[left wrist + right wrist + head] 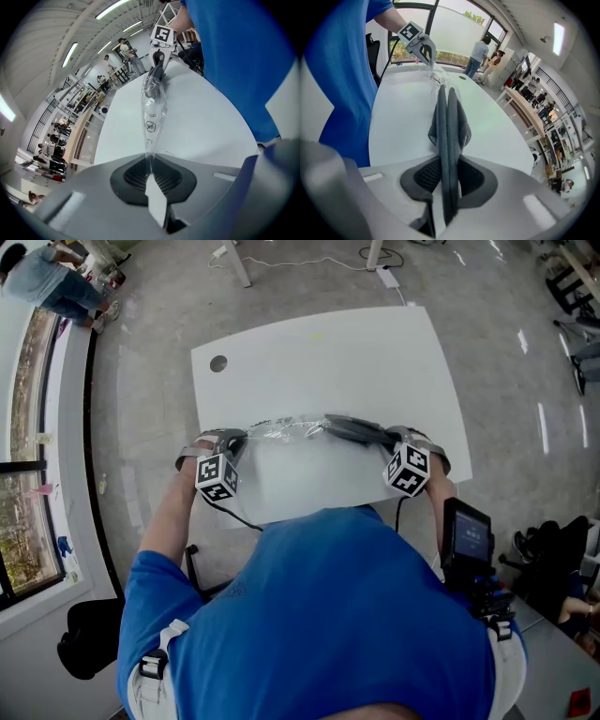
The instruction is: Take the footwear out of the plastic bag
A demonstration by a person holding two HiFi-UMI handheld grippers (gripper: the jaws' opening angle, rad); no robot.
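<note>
Standing next to the white surface (328,352) rn. A person in a blue shirt (328,615) is bent over it w/ a tool in each hand.

Left hand-held gripper (151,174): jaws fully closed, pinching the thin tail end of the clear plastic bag (153,110). The film runs straight out from between the pads, pulled into a tight narrow strip, and there's a small round printed symbol on it.

Right hand-held gripper (446,190): clamped on the footwear (448,119). It's dark grey and flat, looks like a pair pressed sole to sole, standing on edge between the pads. The jaws are only part closed bc the pair is that thick.

So the footwear is at the right end and the bag at the left, both stretched in one line between the two tools, over the near half of the surface. Most of the footwear is clear of the plastic. Its far tip looks like it's just inside the bag's mouth, but I can't say for sure. Also can't tell if anything touches the surface.

Each tool has its marker cube (217,478) facing up. There's a round hole (218,363) in the far left corner of the surface. Other ppl (47,282) are standing around by the windows, well apart from all this.
</note>
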